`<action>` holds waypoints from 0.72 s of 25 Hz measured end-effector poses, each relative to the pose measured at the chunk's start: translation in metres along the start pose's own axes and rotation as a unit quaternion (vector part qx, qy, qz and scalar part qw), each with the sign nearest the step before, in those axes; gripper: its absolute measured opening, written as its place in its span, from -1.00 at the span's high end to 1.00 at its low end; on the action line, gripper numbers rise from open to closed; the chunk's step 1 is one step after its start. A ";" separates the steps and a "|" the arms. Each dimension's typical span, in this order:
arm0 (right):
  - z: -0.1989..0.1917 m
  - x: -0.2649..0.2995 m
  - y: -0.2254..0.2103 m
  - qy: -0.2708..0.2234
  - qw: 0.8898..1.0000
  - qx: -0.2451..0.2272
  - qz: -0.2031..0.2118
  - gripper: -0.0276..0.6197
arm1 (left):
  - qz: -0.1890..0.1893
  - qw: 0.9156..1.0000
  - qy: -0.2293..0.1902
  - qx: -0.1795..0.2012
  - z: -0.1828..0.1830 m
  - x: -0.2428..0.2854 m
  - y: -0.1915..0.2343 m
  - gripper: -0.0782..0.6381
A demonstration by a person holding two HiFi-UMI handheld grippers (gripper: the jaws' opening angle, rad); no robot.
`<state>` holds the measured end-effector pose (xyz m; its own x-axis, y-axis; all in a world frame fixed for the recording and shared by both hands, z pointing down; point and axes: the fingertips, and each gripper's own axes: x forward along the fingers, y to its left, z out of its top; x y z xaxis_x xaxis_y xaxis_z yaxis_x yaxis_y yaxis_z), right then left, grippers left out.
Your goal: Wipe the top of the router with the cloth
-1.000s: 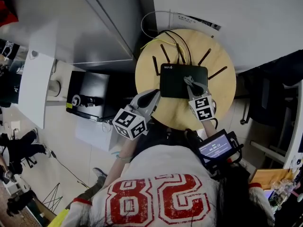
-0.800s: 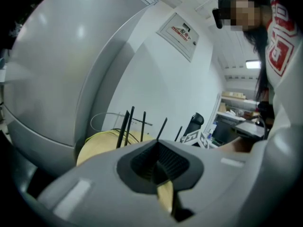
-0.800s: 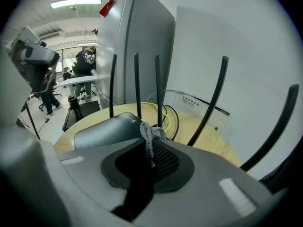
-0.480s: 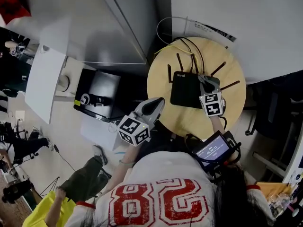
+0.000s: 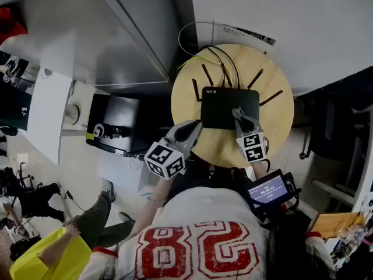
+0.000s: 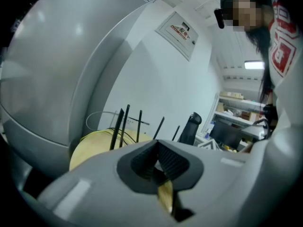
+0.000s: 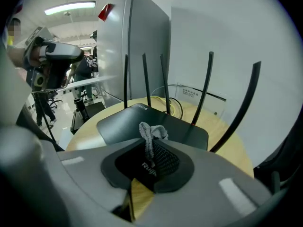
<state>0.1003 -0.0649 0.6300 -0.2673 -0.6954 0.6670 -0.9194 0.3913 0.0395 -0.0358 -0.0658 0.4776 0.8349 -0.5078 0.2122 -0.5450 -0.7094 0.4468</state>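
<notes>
A flat black router (image 5: pixel 228 107) with several thin antennas lies on a round wooden table (image 5: pixel 280 121). My right gripper (image 5: pixel 238 115) is over the router's right front part, shut on a small grey cloth (image 7: pixel 150 132) that sticks out past the jaws onto the router's top (image 7: pixel 142 124). My left gripper (image 5: pixel 189 130) hangs at the table's left front edge, away from the router, its jaws shut with nothing between them (image 6: pixel 157 161). The antennas (image 6: pixel 119 126) show beyond it.
Cables (image 5: pixel 215 54) run off the table's back edge toward a white wall. A black box (image 5: pixel 116 124) sits on the floor to the table's left, beside a large grey cabinet (image 5: pixel 116 34). Another person (image 5: pixel 52 255) stands at the lower left. A small screen (image 5: pixel 267 188) is strapped near the right forearm.
The right gripper with the cloth slid from the router's middle to its right end, then back toward the middle front. The left gripper stayed at the table's edge. The head view shifted.
</notes>
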 end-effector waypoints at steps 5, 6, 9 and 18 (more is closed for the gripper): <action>-0.018 -0.021 0.021 0.003 1.000 0.003 0.019 0.78 | -0.016 1.000 0.007 -0.002 -0.009 0.008 -0.017 0.78; -0.021 -0.025 0.026 0.005 1.000 0.003 0.025 0.78 | -0.017 1.000 0.007 -0.002 -0.010 0.009 -0.019 0.78; -0.028 -0.033 0.037 0.008 0.999 0.001 0.040 0.78 | -0.018 1.000 0.005 -0.003 -0.011 0.012 -0.024 0.78; -0.018 -0.033 0.036 0.002 0.998 -0.011 0.057 0.78 | 0.000 1.000 -0.009 -0.005 -0.009 0.007 -0.024 0.78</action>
<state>0.0810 -0.0171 0.6226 -0.3692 -0.6423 0.6717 -0.8763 0.4813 -0.0214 -0.0162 -0.0483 0.4760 0.8337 -0.5165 0.1957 -0.5436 -0.7049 0.4557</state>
